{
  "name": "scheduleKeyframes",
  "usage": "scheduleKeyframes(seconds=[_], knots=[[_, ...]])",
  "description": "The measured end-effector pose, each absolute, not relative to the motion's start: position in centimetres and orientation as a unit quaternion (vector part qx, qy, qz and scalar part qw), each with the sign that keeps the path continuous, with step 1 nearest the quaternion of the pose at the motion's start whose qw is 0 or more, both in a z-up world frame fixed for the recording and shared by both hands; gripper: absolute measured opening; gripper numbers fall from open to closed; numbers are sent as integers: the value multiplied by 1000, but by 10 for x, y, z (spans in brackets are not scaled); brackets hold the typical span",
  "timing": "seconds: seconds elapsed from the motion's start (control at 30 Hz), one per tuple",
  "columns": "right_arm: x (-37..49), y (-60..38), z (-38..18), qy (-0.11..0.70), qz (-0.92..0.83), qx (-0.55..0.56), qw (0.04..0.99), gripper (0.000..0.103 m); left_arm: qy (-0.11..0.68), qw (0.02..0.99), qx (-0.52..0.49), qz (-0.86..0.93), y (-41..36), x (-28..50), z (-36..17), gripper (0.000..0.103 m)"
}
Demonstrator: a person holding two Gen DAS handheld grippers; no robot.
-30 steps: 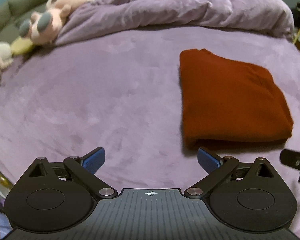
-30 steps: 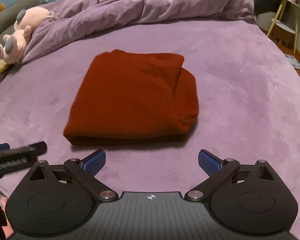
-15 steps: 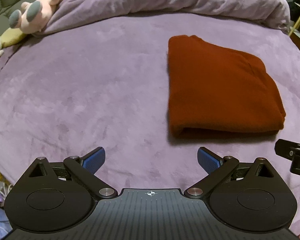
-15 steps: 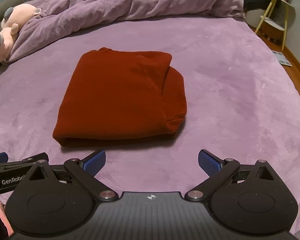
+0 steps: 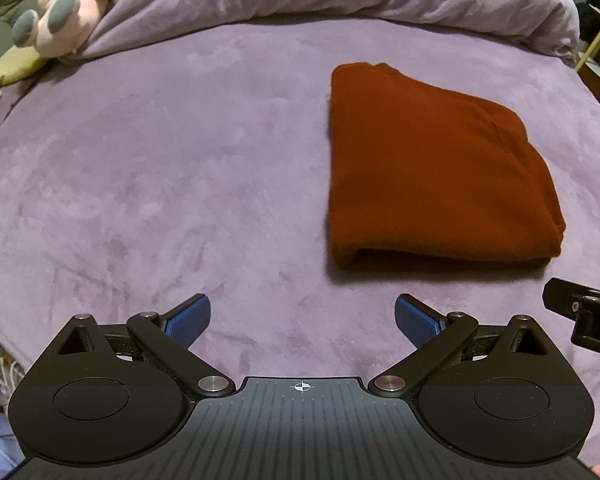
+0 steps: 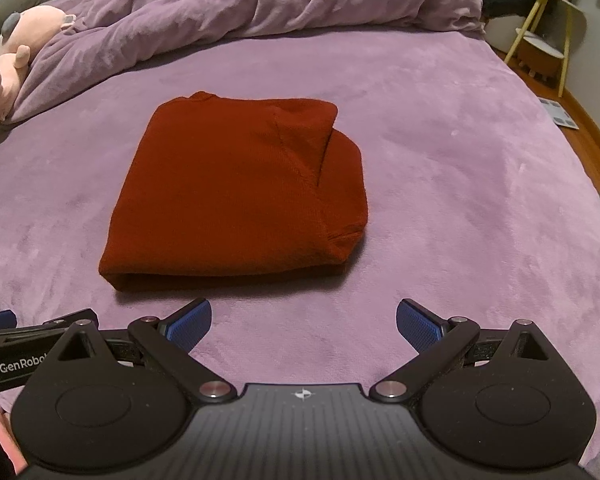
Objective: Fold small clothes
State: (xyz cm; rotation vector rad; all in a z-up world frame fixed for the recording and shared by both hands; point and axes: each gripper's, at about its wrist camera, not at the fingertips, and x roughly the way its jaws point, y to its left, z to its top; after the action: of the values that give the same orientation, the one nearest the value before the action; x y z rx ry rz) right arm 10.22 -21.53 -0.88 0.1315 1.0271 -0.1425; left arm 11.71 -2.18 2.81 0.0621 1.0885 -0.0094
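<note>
A rust-red garment (image 5: 432, 168) lies folded into a flat rectangle on the purple bed (image 5: 160, 168). It also shows in the right wrist view (image 6: 236, 192), with a sleeve fold at its right side. My left gripper (image 5: 302, 318) is open and empty, near the bed's front edge, left of and behind the garment. My right gripper (image 6: 304, 322) is open and empty, just short of the garment's near edge. Each gripper's body shows at the edge of the other's view.
A bunched purple duvet (image 6: 284, 0) lies along the far side of the bed. Pink plush toys (image 5: 72, 8) sit at the far left. A yellow-legged side table (image 6: 548, 28) and wooden floor lie beyond the bed's right edge.
Both grippers have drawn back and risen a little from the folded garment, which looks farther away. Both stay open. The garment has not moved.
</note>
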Motion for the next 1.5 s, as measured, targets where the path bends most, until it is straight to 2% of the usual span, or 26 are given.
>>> scheduleKeyframes(seconds=[1.5], knots=[[94, -220, -11, 492, -69, 84, 863, 99, 525, 850, 35, -17, -26, 114, 28, 101]])
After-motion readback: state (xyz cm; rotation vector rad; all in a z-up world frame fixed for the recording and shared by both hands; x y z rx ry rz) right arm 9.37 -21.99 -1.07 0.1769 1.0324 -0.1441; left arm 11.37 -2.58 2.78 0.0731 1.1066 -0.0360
